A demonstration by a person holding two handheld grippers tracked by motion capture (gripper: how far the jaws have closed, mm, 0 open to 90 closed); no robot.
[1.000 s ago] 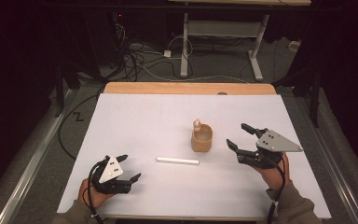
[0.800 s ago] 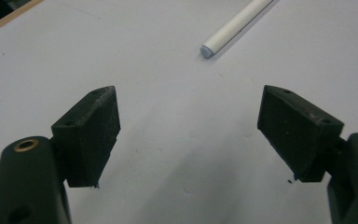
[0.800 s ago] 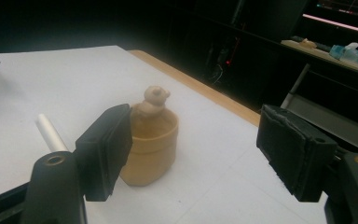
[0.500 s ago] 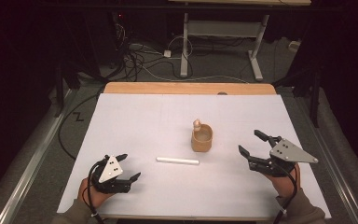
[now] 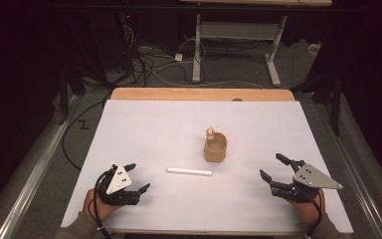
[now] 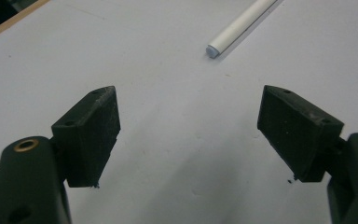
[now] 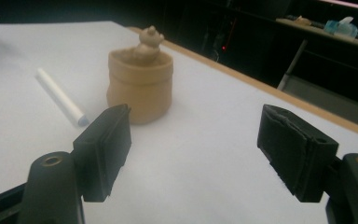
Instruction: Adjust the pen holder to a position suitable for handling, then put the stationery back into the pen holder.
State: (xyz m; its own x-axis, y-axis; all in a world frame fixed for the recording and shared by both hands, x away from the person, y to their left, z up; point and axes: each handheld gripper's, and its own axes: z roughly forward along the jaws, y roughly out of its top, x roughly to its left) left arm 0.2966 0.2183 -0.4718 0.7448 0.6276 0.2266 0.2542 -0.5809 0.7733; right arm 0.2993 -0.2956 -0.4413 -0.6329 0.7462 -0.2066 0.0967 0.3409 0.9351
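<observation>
- Resting low near the table's (image 5: 144,124) front edge, both grippers hold nothing.
- Left gripper (image 5: 136,178): jaws spread wide, released; in the left gripper view (image 6: 189,135) only bare white surface lies between them.
- Right gripper (image 5: 273,167): jaws likewise apart, empty; same in the right gripper view (image 7: 193,149).
- Rod (image 5: 189,172): white, thin, lying flat between the two grippers, touching neither. Long axis runs left to right across the table, nearly parallel to the front edge.
- Rod's left end points toward the left gripper; in the left gripper view the capped tip (image 6: 211,50) sits ahead and to the right of the jaws.
- Cup (image 5: 215,148): tan, upright, just behind the rod's right end, small figure at its rim. Apart from the rod.
- Judgement: left gripper is nearer the rod; right gripper is well apart from it, and nearer the cup.
- Judgement: a grasp across the rod calls for jaws closing front-to-back, not along its length.
</observation>
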